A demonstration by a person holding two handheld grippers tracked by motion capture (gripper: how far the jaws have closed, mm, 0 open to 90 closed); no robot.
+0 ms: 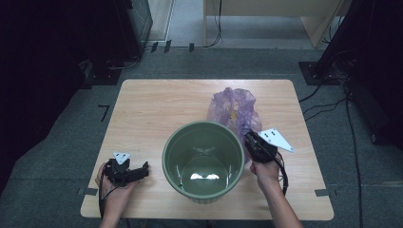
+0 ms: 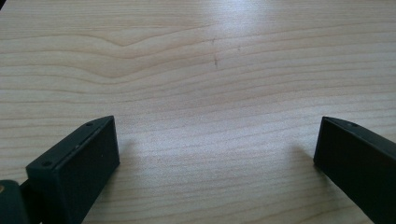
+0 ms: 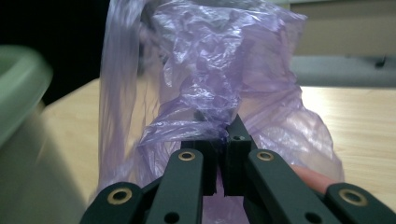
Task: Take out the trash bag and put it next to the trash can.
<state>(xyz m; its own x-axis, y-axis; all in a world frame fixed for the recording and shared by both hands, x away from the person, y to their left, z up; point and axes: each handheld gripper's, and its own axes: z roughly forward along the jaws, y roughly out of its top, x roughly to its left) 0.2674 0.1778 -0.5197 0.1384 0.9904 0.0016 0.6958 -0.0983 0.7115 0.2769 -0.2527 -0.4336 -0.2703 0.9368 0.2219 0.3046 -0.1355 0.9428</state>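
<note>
Clearly the work in hand is lining the round green plastic bin (image 1: 203, 161) with the crumpled, translucent purple plastic bag (image 1: 234, 110), which sits on the pale wooden table (image 1: 157, 109) just behind the bin's far right rim. The right gripper (image 3: 223, 135) has its jaws pinched together on a fold of the film; in the right gripper view the plastic bunches up right at the tips, so the grip looks sound but thin. The left gripper (image 1: 142, 169) lies low on the table to the left of the bin, jaws spread wide with nothing but bare wood between them.

To do this step well, I judge the bag should be lifted clear of the table before it is carried over the rim, slowly enough that the film does not slip out of the pinch. The idle gripper would best catch the opposite edge of the bag's mouth, so both can stretch it open above the bin.
</note>
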